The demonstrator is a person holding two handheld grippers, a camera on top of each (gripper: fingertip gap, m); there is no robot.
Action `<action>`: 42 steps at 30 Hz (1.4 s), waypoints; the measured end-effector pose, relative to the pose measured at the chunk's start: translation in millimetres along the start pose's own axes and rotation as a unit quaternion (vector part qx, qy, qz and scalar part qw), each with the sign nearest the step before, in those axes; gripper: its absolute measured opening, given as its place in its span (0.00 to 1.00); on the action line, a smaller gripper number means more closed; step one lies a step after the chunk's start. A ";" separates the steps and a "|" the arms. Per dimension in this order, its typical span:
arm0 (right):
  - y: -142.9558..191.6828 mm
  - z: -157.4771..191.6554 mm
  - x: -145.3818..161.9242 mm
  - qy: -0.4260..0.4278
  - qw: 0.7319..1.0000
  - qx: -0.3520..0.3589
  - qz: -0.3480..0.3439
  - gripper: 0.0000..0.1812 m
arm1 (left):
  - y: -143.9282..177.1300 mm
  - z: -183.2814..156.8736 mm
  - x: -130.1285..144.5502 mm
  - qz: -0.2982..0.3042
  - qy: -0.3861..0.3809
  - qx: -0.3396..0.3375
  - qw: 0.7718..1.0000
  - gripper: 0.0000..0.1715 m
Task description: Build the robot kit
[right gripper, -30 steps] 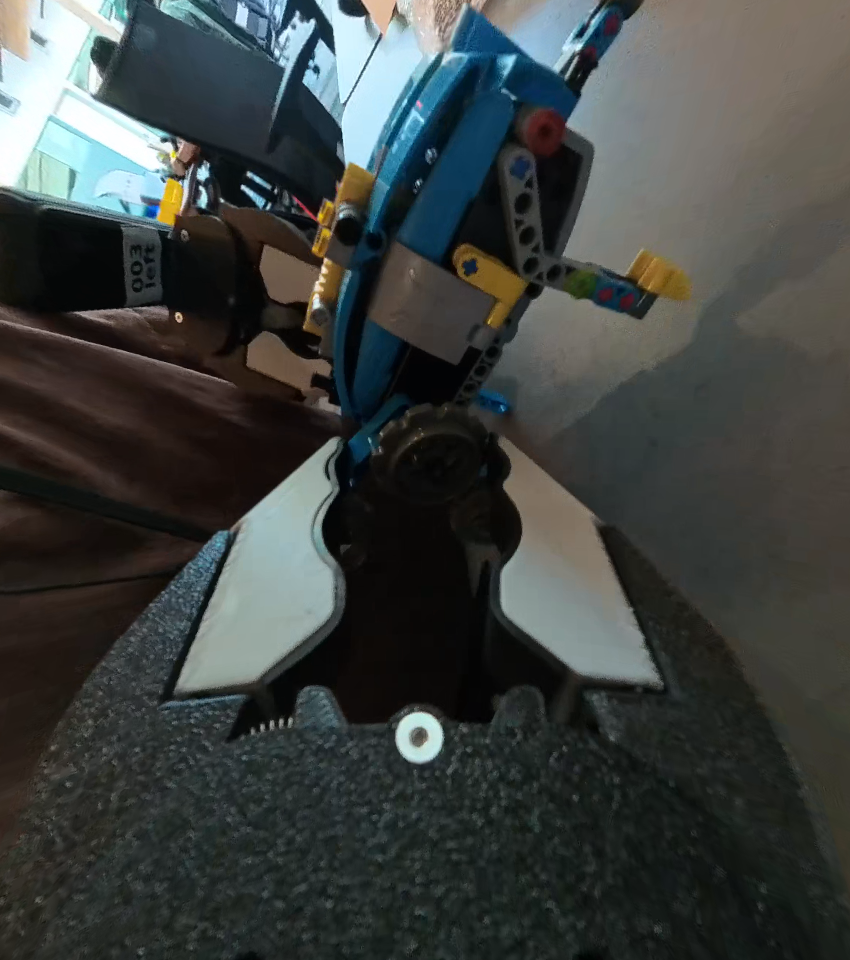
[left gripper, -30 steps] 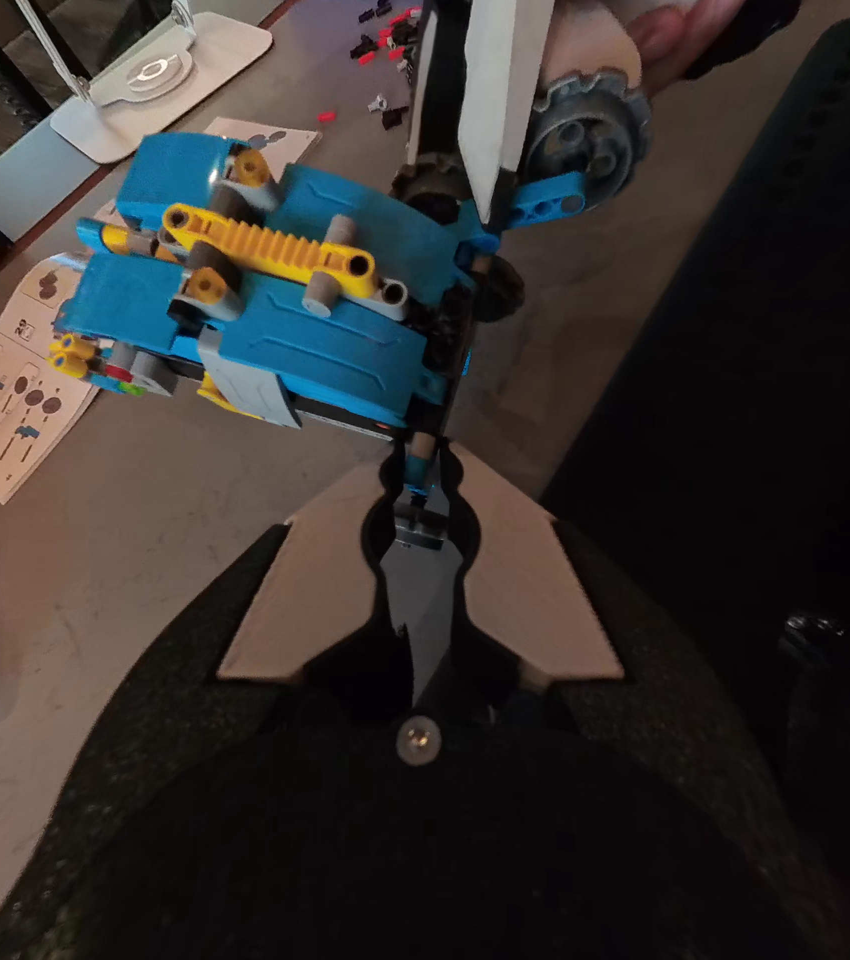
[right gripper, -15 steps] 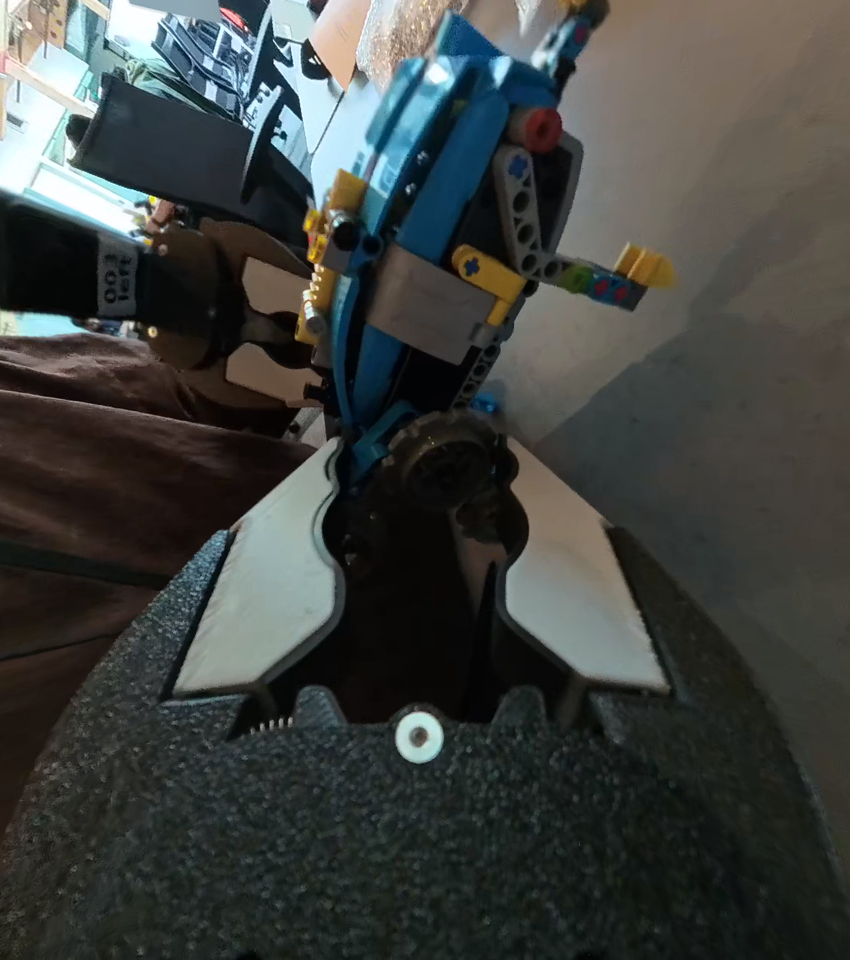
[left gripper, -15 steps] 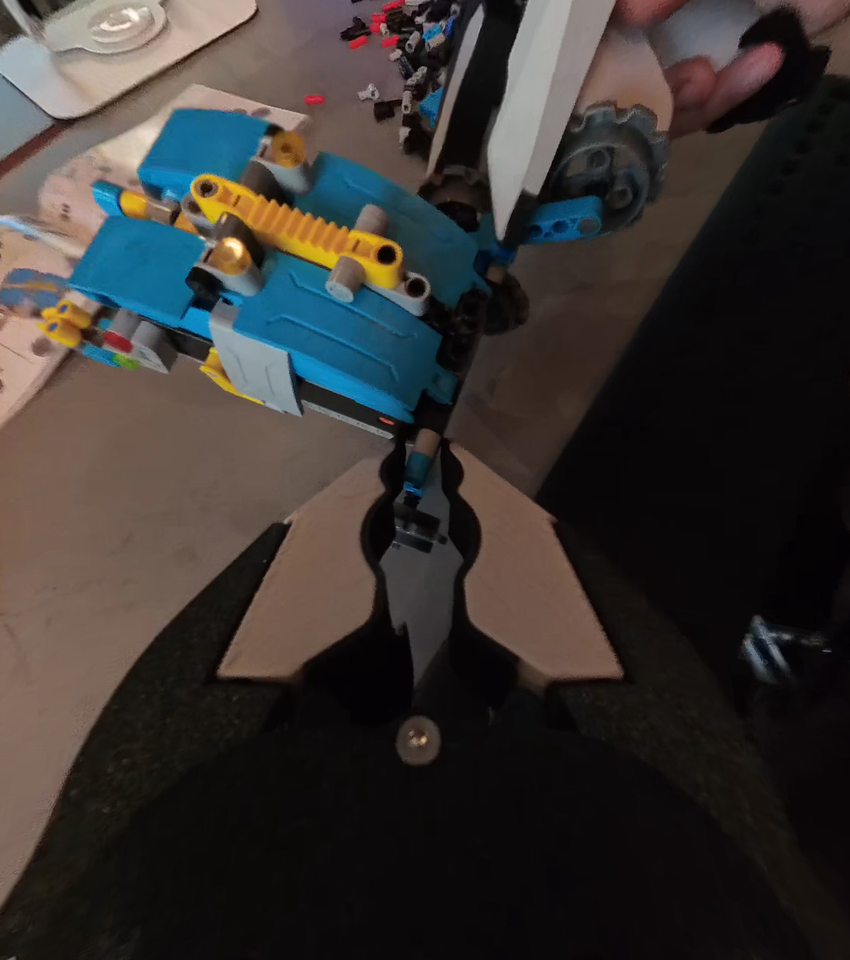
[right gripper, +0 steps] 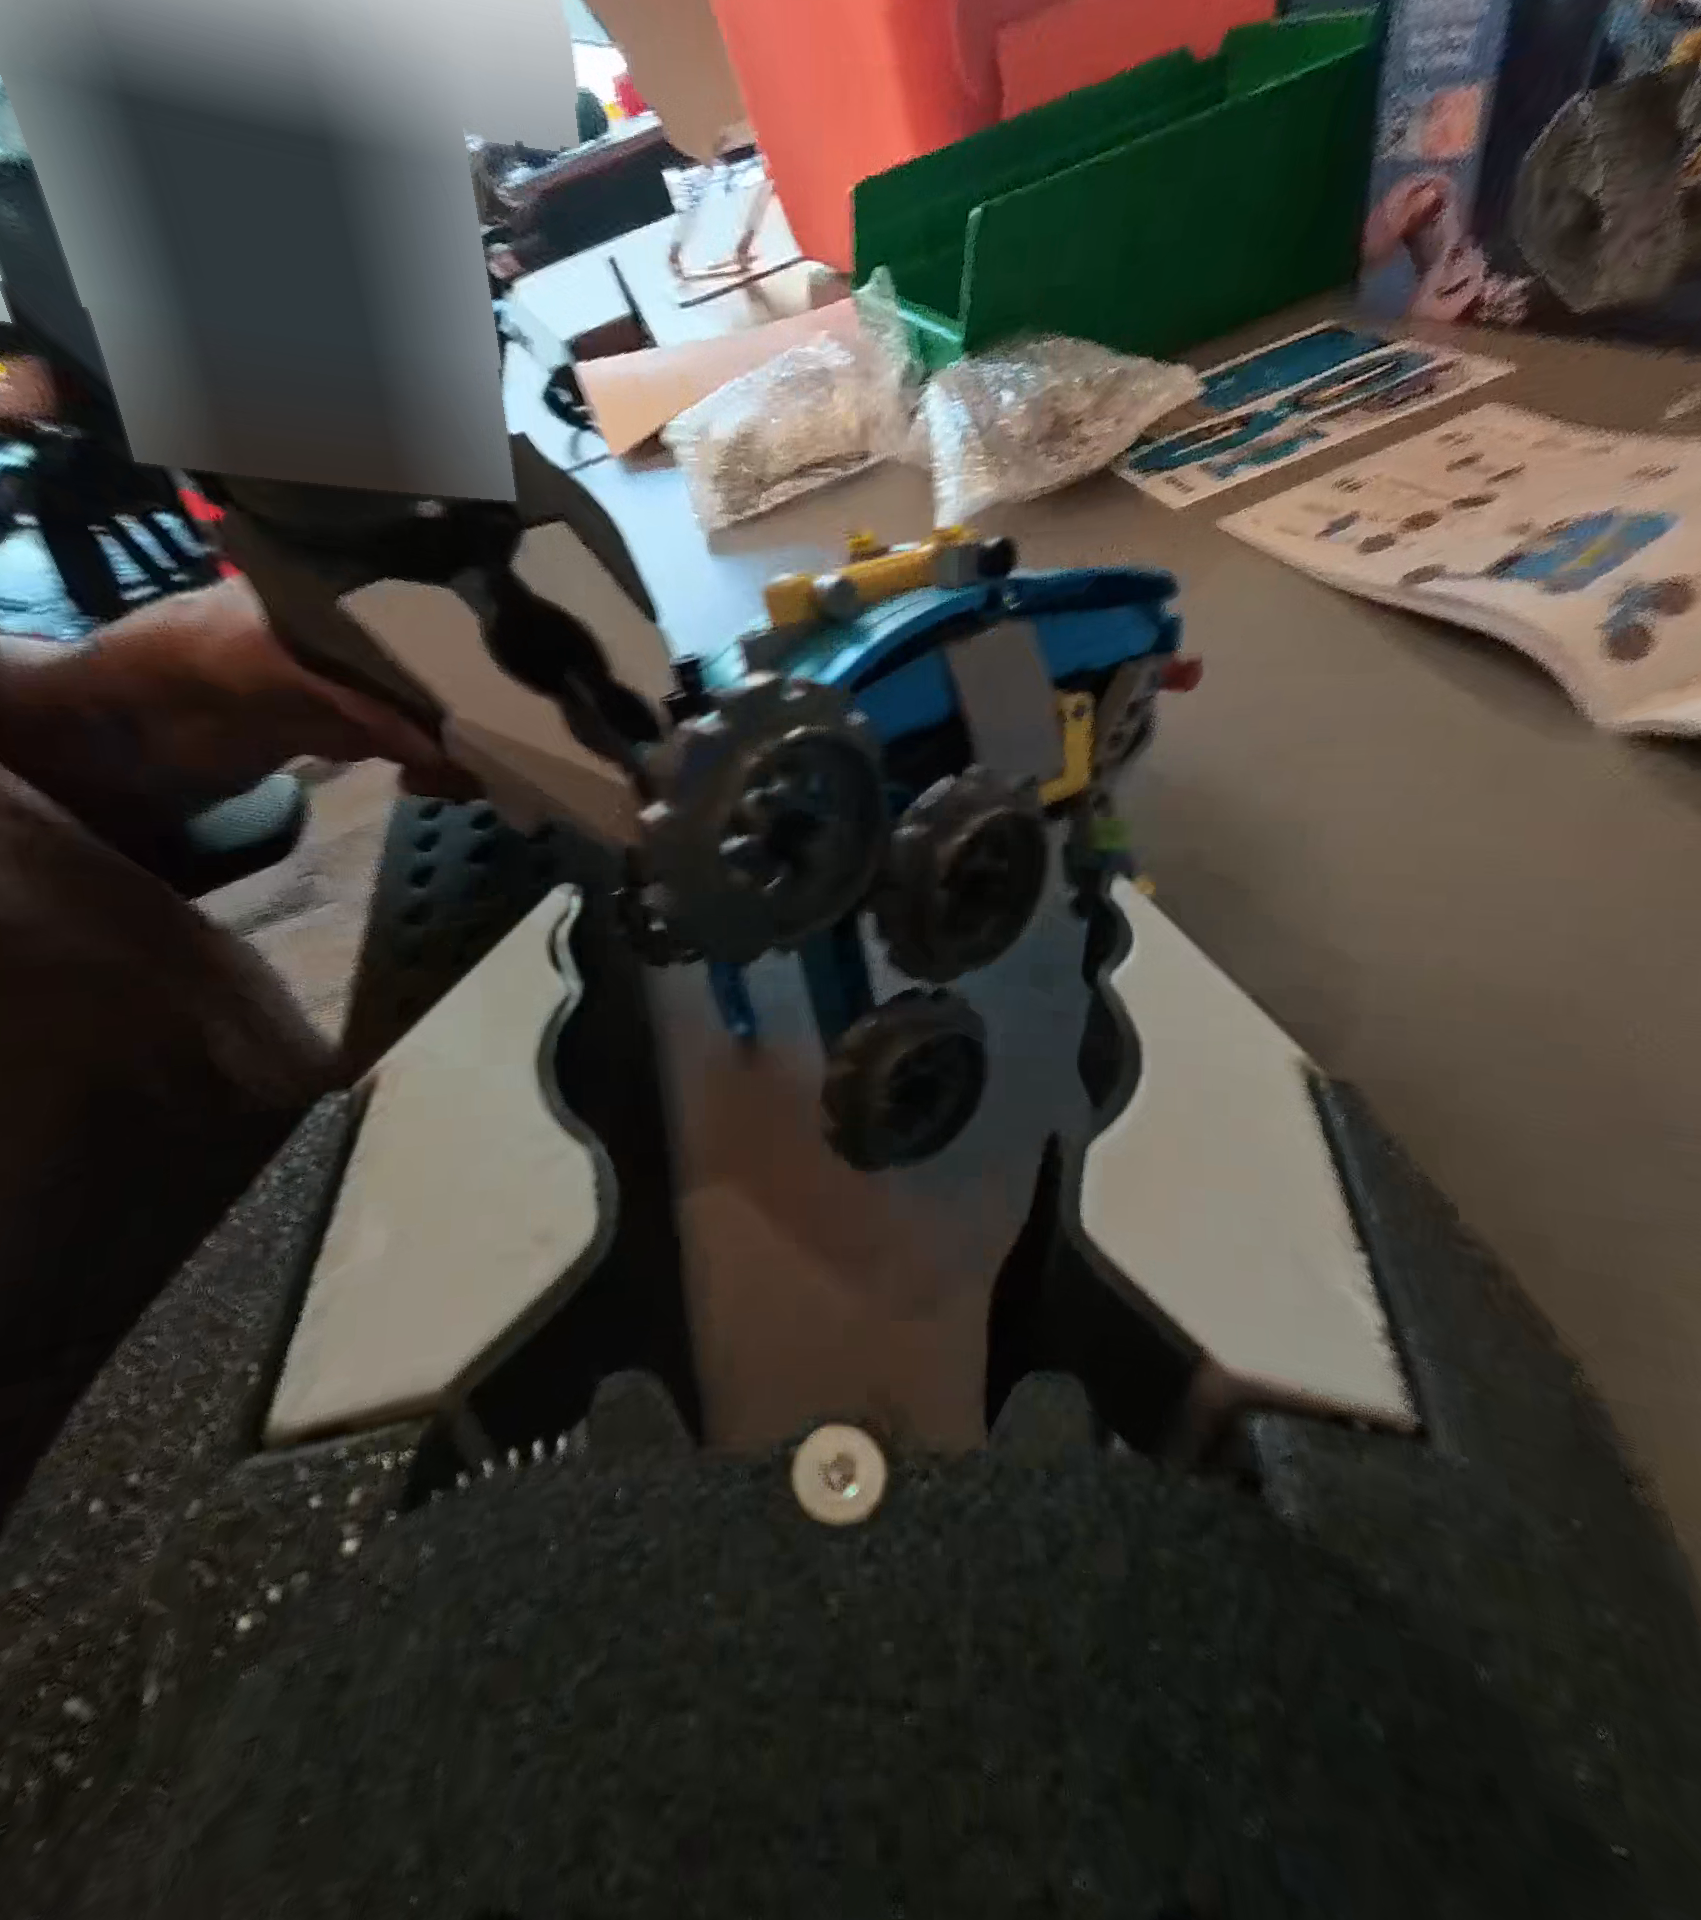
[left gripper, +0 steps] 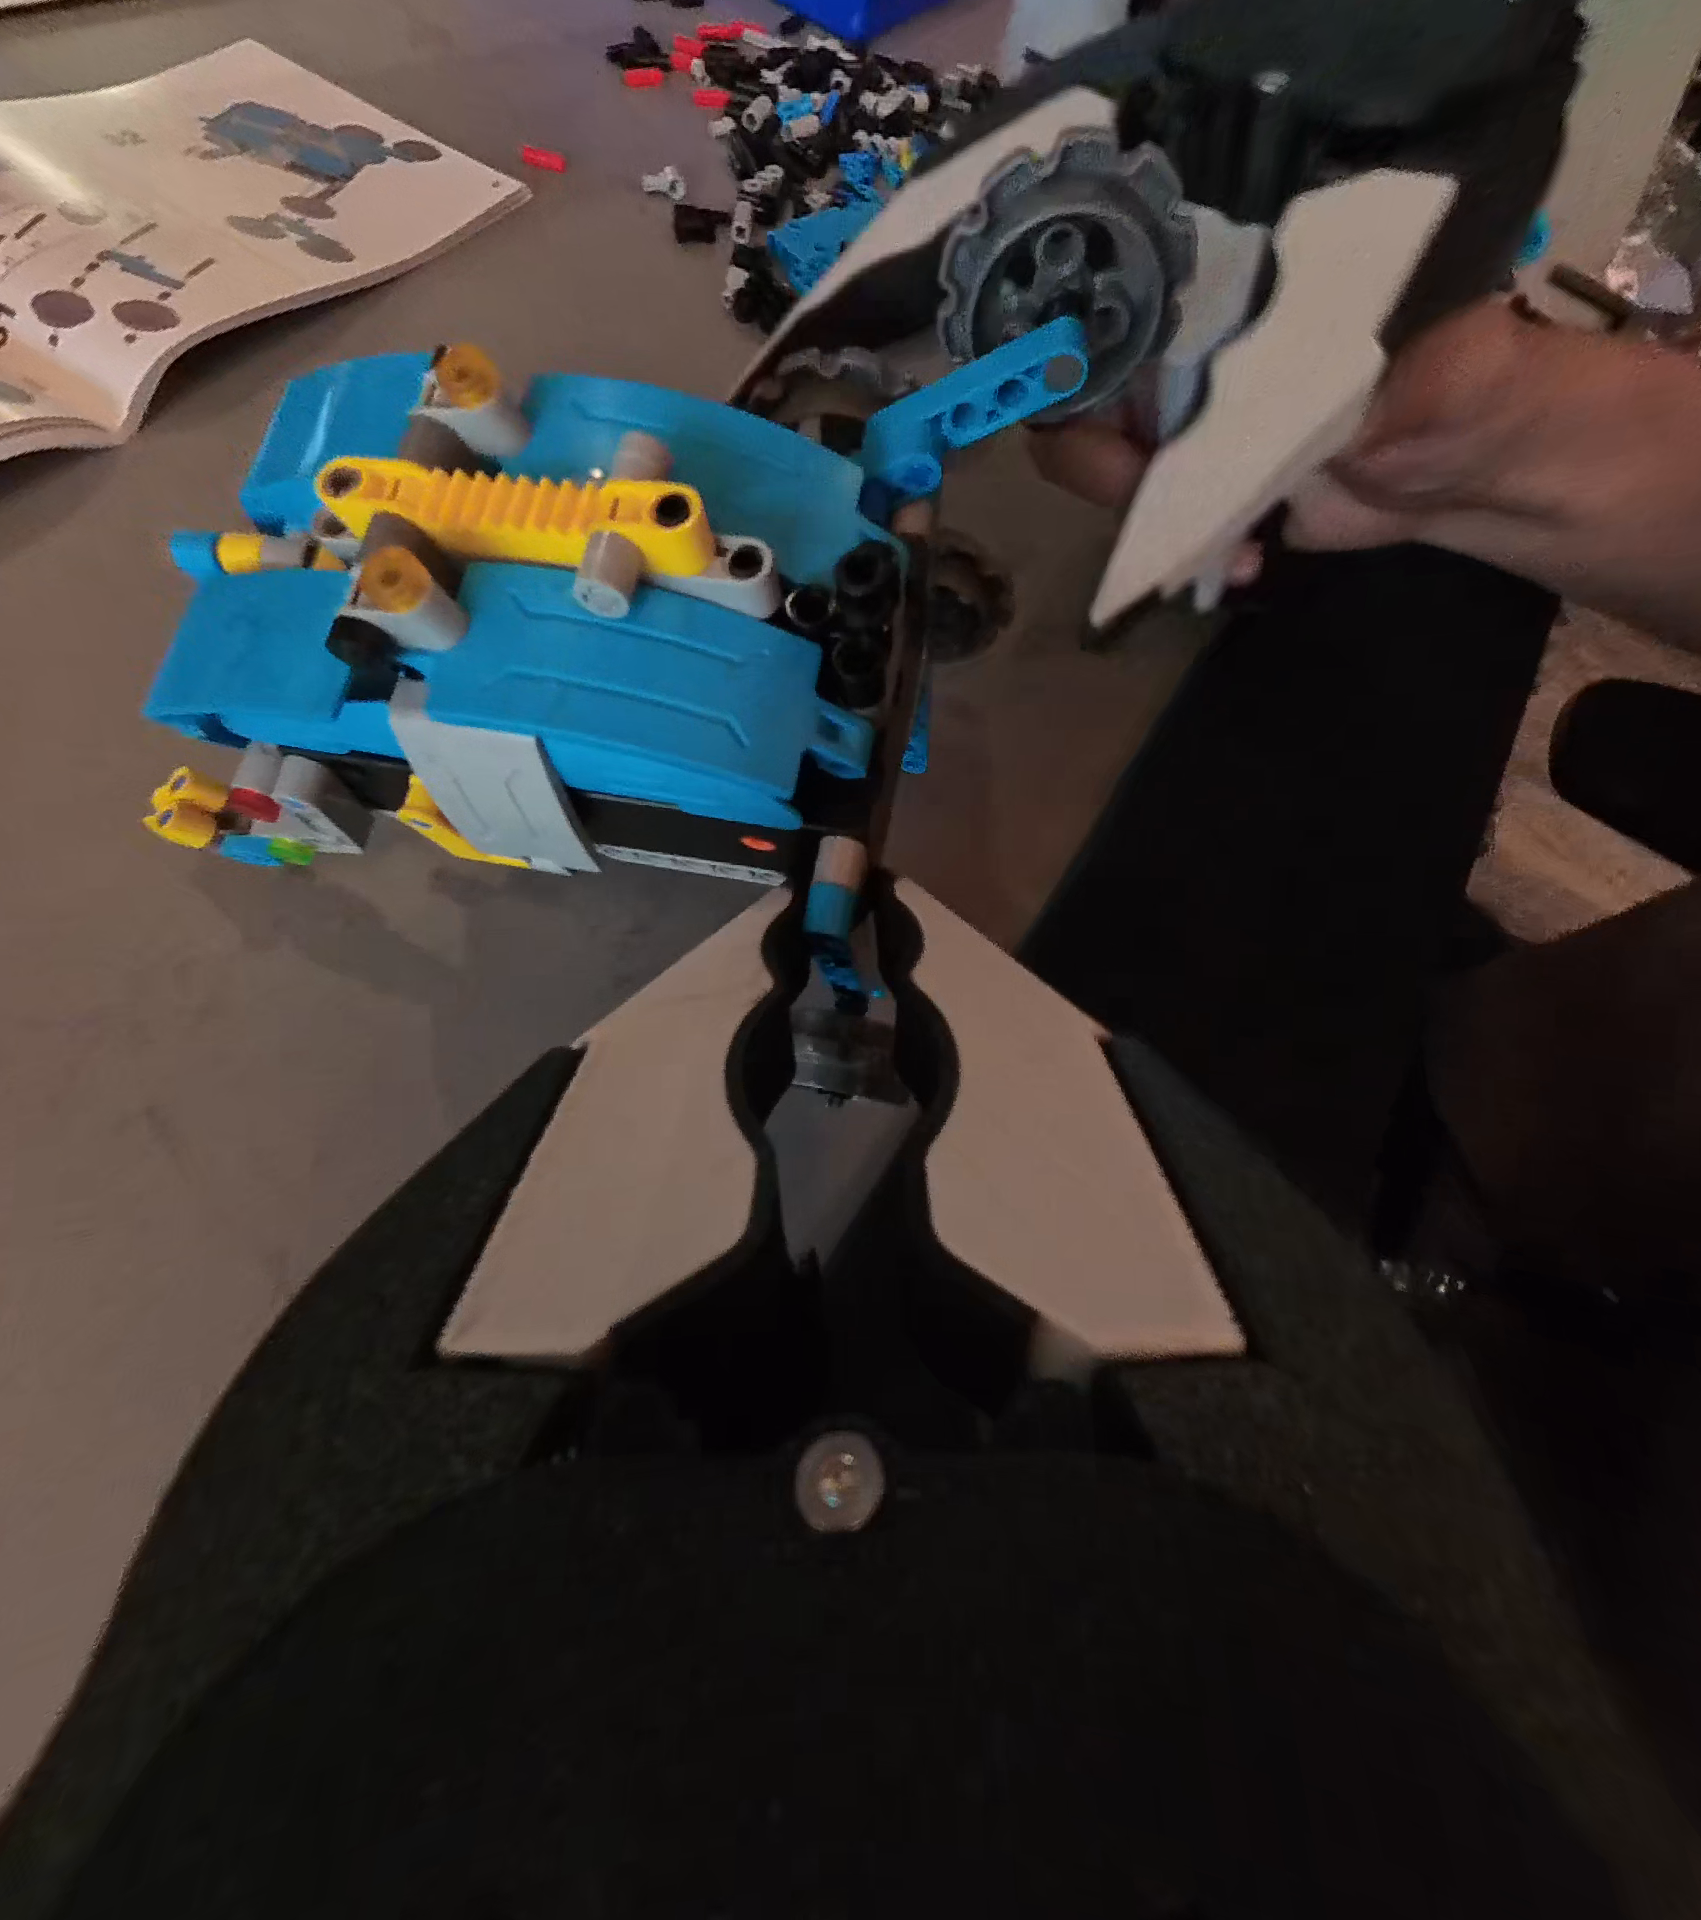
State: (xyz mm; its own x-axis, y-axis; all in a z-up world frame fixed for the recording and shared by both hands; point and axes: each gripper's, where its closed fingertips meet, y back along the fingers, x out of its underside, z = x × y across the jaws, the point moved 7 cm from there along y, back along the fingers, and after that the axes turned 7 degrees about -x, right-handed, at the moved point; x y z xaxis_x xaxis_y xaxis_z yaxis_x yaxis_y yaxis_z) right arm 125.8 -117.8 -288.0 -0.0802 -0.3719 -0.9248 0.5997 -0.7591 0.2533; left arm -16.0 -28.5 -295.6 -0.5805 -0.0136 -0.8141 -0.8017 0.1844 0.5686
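Observation:
A blue brick vehicle (left gripper: 534,623) with a yellow toothed bar on top hangs just over the grey table (left gripper: 98,1039). My left gripper (left gripper: 830,904) is shut on a small blue and tan axle piece at the vehicle's rear edge. In the right wrist view its fingers (right gripper: 513,727) hold the vehicle (right gripper: 929,665) from the left. My right gripper (right gripper: 835,914) is open, with the grey toothed wheel (right gripper: 763,821) and the smaller black wheels just beyond its tips. In the left wrist view its fingers (left gripper: 1241,416) stand on either side of that wheel (left gripper: 1064,270).
An open instruction booklet (left gripper: 150,208) and a heap of small loose pieces (left gripper: 804,94) lie at the back of the table. The right wrist view shows a green box (right gripper: 1137,229), plastic bags (right gripper: 1033,416) and a picture box (right gripper: 1604,156). A hand (left gripper: 1552,499) holds the right gripper. Spacing between my two grippers at the tips: around 7 cm.
My right gripper has opened, let go of the wheel end and turned level. My left gripper still holds the vehicle, which has swung lower over the table.

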 end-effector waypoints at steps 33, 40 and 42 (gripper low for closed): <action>-10.6 -6.1 -4.1 0.038 0.995 0.088 0.003 0.46 | -2.8 -0.9 2.4 -0.010 0.044 0.003 0.999 0.09; -10.8 -5.1 -11.1 0.016 0.997 0.076 -0.016 0.32 | -1.7 13.1 2.7 -0.010 0.069 -0.045 0.997 0.42; -12.9 -4.0 -10.1 0.020 0.997 0.080 -0.012 0.33 | -7.9 7.5 -0.6 -0.002 0.042 -0.057 0.998 0.39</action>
State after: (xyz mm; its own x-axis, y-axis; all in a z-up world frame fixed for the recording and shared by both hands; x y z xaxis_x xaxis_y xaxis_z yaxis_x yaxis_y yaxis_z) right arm 122.1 -102.1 -283.0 -0.0592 -0.3343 -0.9406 0.4634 -0.8438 0.2707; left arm -8.2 -22.6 -300.6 -0.5831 -0.0978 -0.8065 -0.8124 0.0722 0.5786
